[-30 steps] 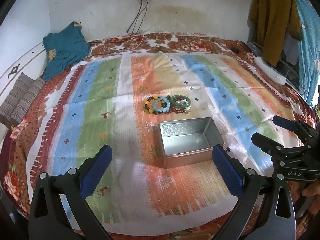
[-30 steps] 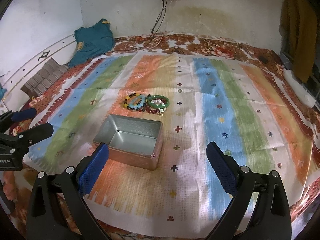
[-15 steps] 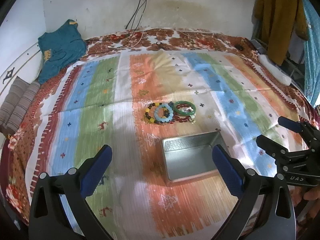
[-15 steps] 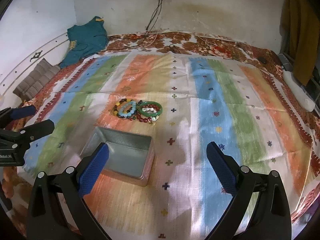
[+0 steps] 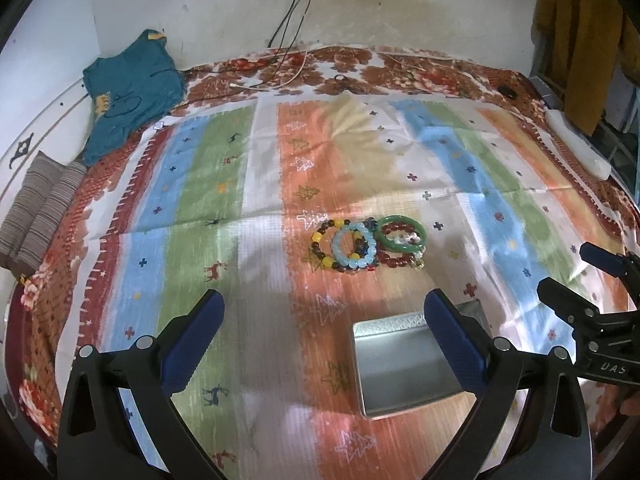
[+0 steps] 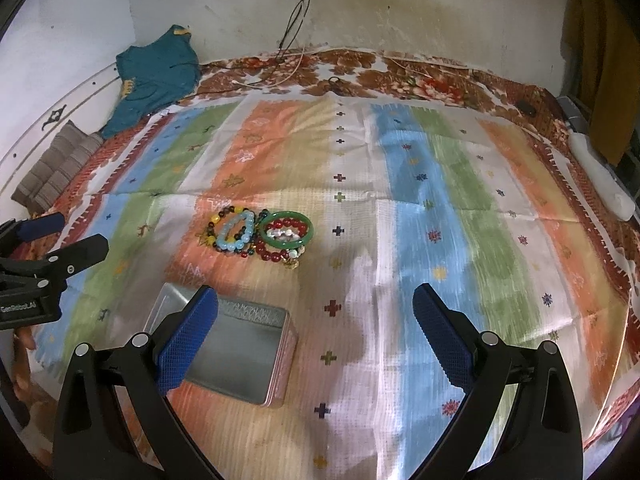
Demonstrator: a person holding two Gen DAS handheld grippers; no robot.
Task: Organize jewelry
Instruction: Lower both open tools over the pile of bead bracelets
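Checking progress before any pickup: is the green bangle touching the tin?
Apart. The right wrist view shows bare cloth between the green bangle and the tin.

We see our left gripper [image 5: 324,340] spread wide above the striped cloth [image 5: 200,208], bracelets [image 5: 366,245] beyond the tin [image 5: 400,364].

Both views are moderately lit by soft, diffuse daylight; the source cannot be told. Bright washed-out patches are seen on the striped cloth [image 5: 256,200], strongest in the near centre of both views. Soft dark shadows are cast on the cloth near the metal tin [image 6: 240,356]. Dull glare is shown on the tin's floor. Strong fisheye bending is seen at the edges, with black vignetted corners. Slight motion blur is noted on the near cloth; the bracelets [image 5: 366,245] are fairly sharp.
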